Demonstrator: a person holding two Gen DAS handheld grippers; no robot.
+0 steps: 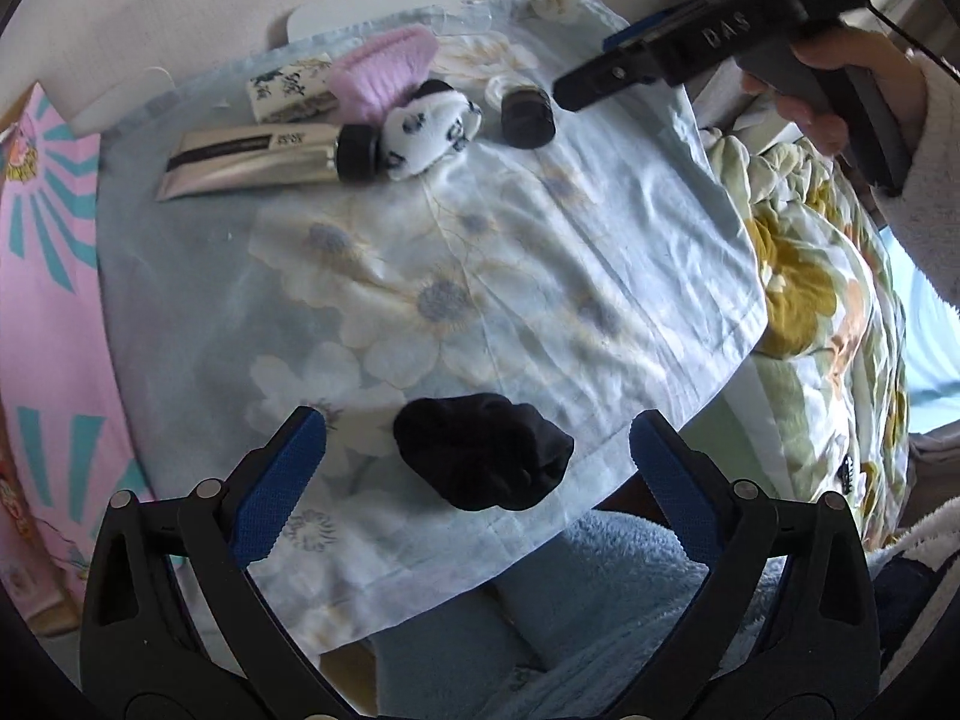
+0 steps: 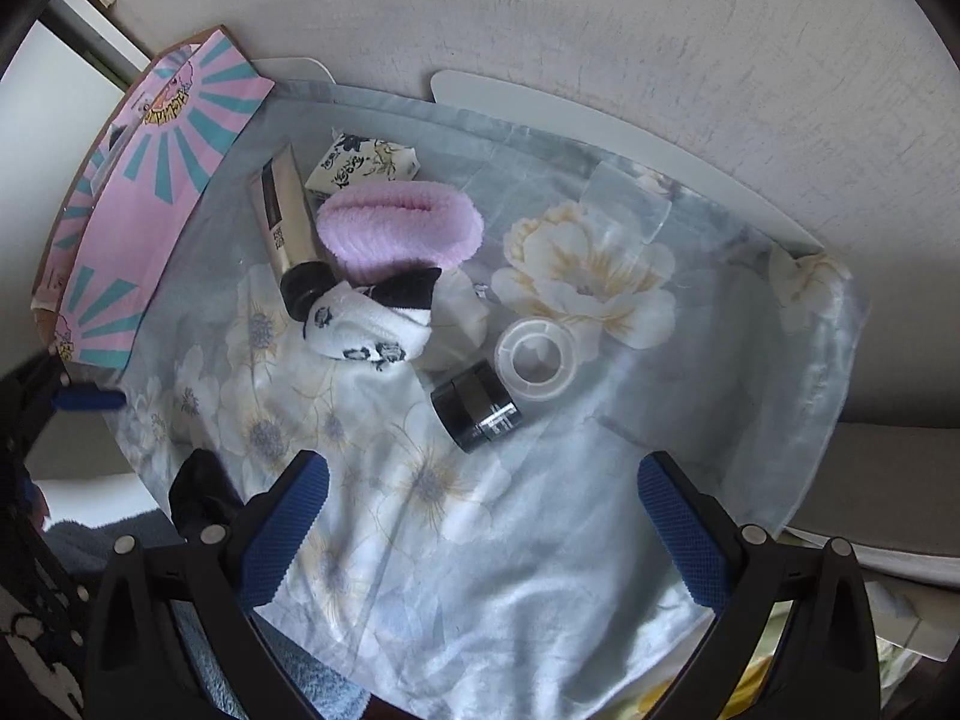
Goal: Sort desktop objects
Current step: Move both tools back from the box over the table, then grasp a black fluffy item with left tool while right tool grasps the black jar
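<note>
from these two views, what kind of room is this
Probably a bedroom at home, not a workshop. A small table draped in a floral cloth stands against a plain wall, floral bedding lies beside it, and rolled socks such as the pink sock share the top with a cosmetic tube.

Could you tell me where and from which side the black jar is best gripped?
Grip the black jar across its round side wall, coming from above. It lies on its side on the cloth, so the curved wall faces up; its clear tape roll neighbour crowds one flank, so the fingers should probably close along its axis, end to end.
</note>
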